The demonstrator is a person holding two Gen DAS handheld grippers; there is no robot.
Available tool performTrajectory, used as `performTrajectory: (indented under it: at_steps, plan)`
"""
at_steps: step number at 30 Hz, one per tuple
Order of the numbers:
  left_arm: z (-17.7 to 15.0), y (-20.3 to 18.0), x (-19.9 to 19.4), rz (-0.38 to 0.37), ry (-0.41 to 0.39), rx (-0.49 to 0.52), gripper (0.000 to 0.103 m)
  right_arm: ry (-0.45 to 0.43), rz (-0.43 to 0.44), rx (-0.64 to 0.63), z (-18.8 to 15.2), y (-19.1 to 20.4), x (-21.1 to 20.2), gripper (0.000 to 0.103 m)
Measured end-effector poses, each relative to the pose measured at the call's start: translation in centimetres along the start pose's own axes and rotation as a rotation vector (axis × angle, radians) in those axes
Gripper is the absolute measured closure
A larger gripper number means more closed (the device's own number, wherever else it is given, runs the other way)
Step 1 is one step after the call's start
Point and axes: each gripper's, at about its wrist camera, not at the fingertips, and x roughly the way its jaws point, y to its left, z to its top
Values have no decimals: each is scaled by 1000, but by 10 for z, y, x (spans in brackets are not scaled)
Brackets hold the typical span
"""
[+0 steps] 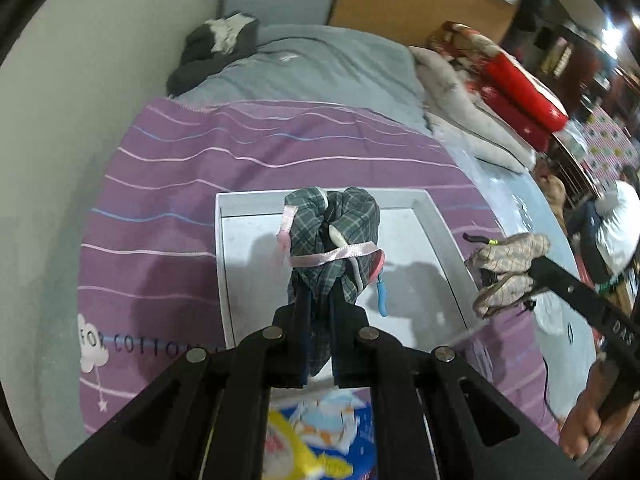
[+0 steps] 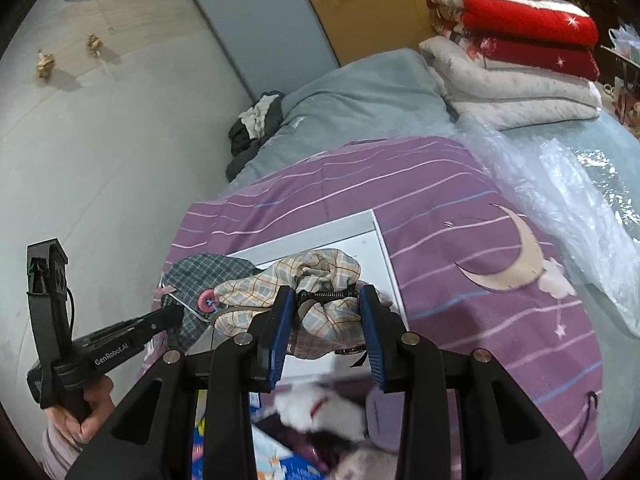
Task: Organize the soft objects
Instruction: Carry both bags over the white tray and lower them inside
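Since the bed (image 1: 320, 64) fills most of both views, start there: grey sheet at the top, purple striped blanket (image 1: 168, 184) across the middle, folded quilts (image 2: 516, 60) stacked in the upper right. A white tray (image 1: 240, 240) sits on the blanket, center frame in the left view, and it looks like the drop spot.

Left gripper (image 1: 318, 320) is clamped on a grey plaid pouch (image 1: 332, 236), jaws nearly together, holding it up over the tray. It has a pink ribbon (image 1: 336, 254) round it and a pink button (image 2: 207, 301) on the side. Right gripper (image 2: 326, 320) is clamped on a beige plaid pouch (image 2: 304, 276) with its jaws partly apart, gripping where a metal spring clasp (image 2: 326, 295) runs across. That one hangs at the tray's right edge in the left view, just beside the grey pouch.

Handling guess: both are light, floppy cloth, so they'll sag and swing, not break. The fabric bunches fine in the pads, but the ribbon would probably slip or come undone if you grabbed only that. I'd hold the grey one by the gathered neck and the beige one by the stiff clasp, which is roughly how they're held now.
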Motion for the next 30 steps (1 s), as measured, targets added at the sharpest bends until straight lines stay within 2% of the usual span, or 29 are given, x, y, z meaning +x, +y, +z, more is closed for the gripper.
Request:
performTrajectory:
  at_steps: [5, 9, 14, 17, 20, 25, 30]
  plan:
    - [10, 17, 27, 62, 24, -124, 94, 39, -8, -17, 14, 9, 35, 70]
    - [11, 29, 43, 170, 12, -184, 94, 71, 13, -18, 25, 16, 60, 70]
    - [10, 37, 52, 209, -5, -282, 94, 95, -25, -80, 37, 33, 93, 70]
    - [9, 35, 52, 255, -41, -306, 94, 114, -92, -144, 40, 47, 115, 70]
    - [6, 34, 53, 261, -47, -328, 94, 135, -167, -209, 38, 60, 140, 70]
    - [-1, 33, 61, 244, -8, -308, 94, 129, -298, -291, 35, 85, 171, 71]
    - [-7, 38, 62, 215, 9, -307, 94, 129, -356, -353, 29, 108, 190, 71]
